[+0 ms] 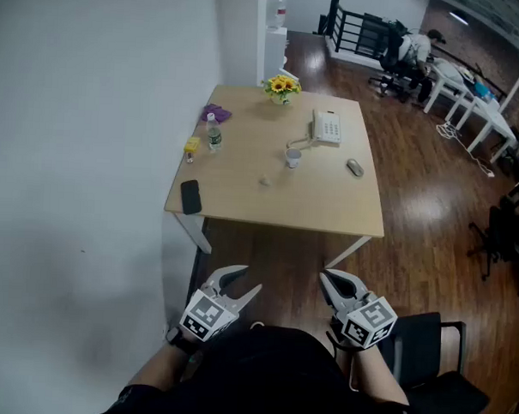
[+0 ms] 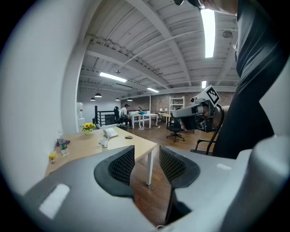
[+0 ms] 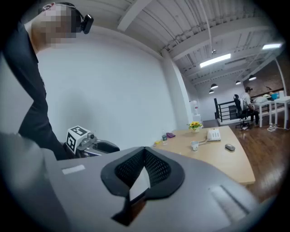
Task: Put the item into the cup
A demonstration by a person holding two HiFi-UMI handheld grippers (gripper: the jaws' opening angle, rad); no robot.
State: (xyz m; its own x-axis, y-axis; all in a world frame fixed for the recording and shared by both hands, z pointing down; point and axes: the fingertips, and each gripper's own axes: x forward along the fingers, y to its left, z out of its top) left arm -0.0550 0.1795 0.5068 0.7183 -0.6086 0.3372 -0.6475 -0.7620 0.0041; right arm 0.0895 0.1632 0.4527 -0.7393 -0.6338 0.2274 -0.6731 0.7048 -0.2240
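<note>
Head view: left gripper (image 1: 247,279) and right gripper (image 1: 327,281) held low by body, well apart from table (image 1: 242,211); cup (image 1: 293,157) upright mid-table; small pale item (image 1: 264,181) lies near cup on person's side, too small to identify; step in hand looks like approach, nothing picked up yet.
Left gripper view: jaws apart, nothing between.
Right gripper view: jaws pressed together, empty; next move calls for reaching table, parting jaws over item.
No readable writing or brands; only square markers on gripper cubes.
</note>
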